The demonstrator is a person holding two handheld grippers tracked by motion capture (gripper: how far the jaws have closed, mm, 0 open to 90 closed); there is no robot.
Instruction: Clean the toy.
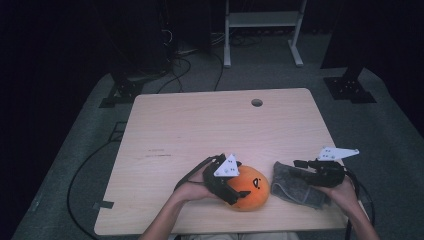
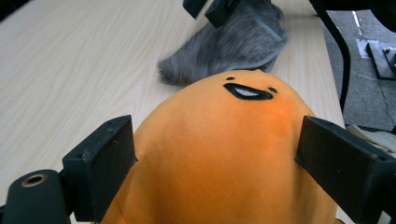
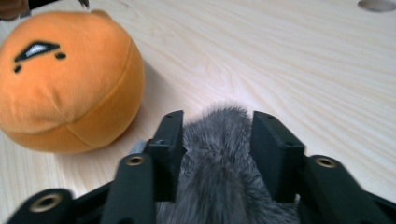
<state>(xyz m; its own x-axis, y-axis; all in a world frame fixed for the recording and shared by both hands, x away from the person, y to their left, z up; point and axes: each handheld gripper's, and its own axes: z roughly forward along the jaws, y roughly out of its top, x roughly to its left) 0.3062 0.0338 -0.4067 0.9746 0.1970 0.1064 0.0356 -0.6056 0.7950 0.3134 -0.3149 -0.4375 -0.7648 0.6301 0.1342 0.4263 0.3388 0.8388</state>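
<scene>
An orange round plush (image 1: pixel 252 189) with a black mouth and eyes lies near the table's front edge. My left gripper (image 1: pixel 231 189) comes at it from the left. In the left gripper view both pads (image 2: pixel 105 168) press the plush (image 2: pixel 224 154) at its sides, so the left gripper (image 2: pixel 215 158) is shut on it. To the plush's right lies a grey furry cloth (image 1: pixel 296 190). My right gripper (image 1: pixel 300 169) is over its far end. In the right gripper view the fur (image 3: pixel 217 154) fills the gap of the right gripper (image 3: pixel 217 135), whose jaws pinch it.
The wooden table (image 1: pixel 200 130) has a round cable hole (image 1: pixel 257 102) at the back right. Beyond it stand a white frame (image 1: pixel 262 20), two black stand bases (image 1: pixel 120 92) (image 1: pixel 350 89), and loose cables (image 1: pixel 180 70) on the grey floor.
</scene>
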